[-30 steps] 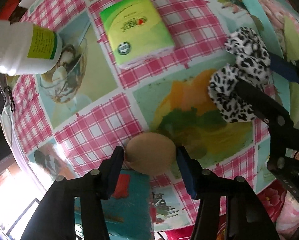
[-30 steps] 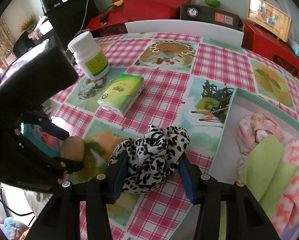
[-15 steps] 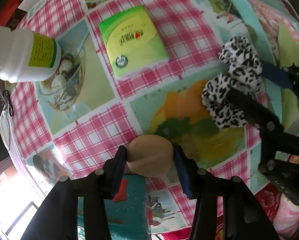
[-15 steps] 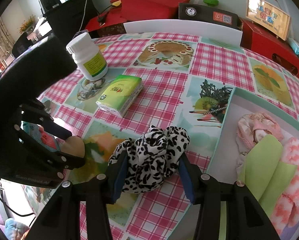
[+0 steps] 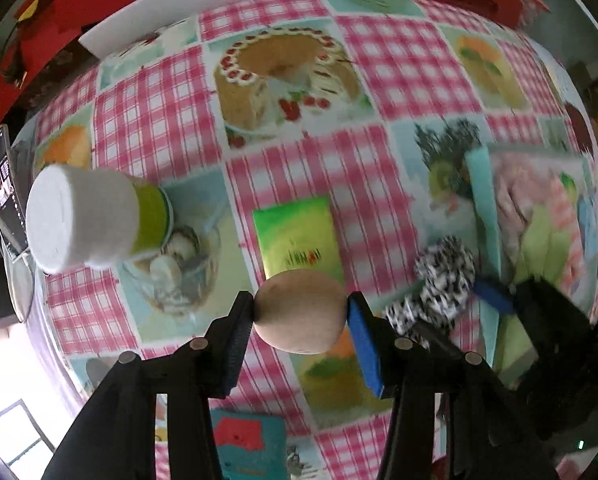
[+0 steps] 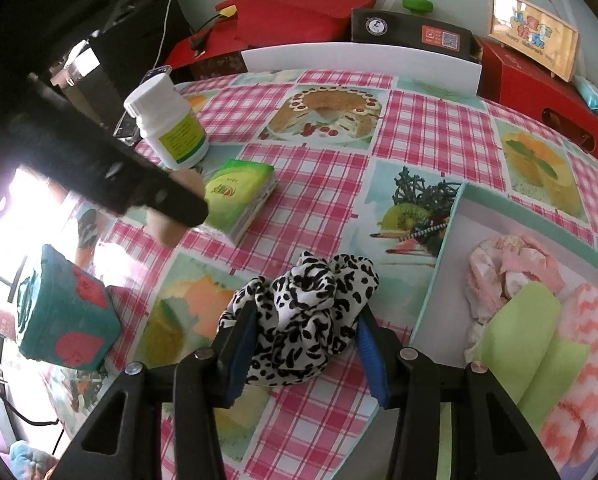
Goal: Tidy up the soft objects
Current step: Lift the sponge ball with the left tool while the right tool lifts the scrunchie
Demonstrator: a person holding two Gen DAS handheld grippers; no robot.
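Observation:
A tan egg-shaped soft ball (image 5: 299,320) hangs above the checked tablecloth, held between the pads of my left gripper (image 5: 301,312), which is shut on it. The right wrist view shows the same ball (image 6: 165,228) partly behind the left gripper's black fingers (image 6: 159,196). A leopard-print scrunchie (image 6: 307,312) lies on the cloth with my right gripper (image 6: 305,348) shut on it, a pad pressed into each side. Just right of it is a teal-rimmed tray (image 6: 447,240) holding a pink cloth (image 6: 507,268), a green cloth (image 6: 527,320) and a pink zigzag cloth (image 6: 579,340).
A white bottle with a green label (image 6: 167,124) and a green tissue pack (image 6: 239,196) sit at the mid left. A teal cube with red shapes (image 6: 63,312) sits near the left edge. A white board (image 6: 359,60) and red boxes line the far edge.
My left gripper has lifted the tan ball off the cloth and carried it toward the tissue pack. The right gripper and the scrunchie have stayed where they were.

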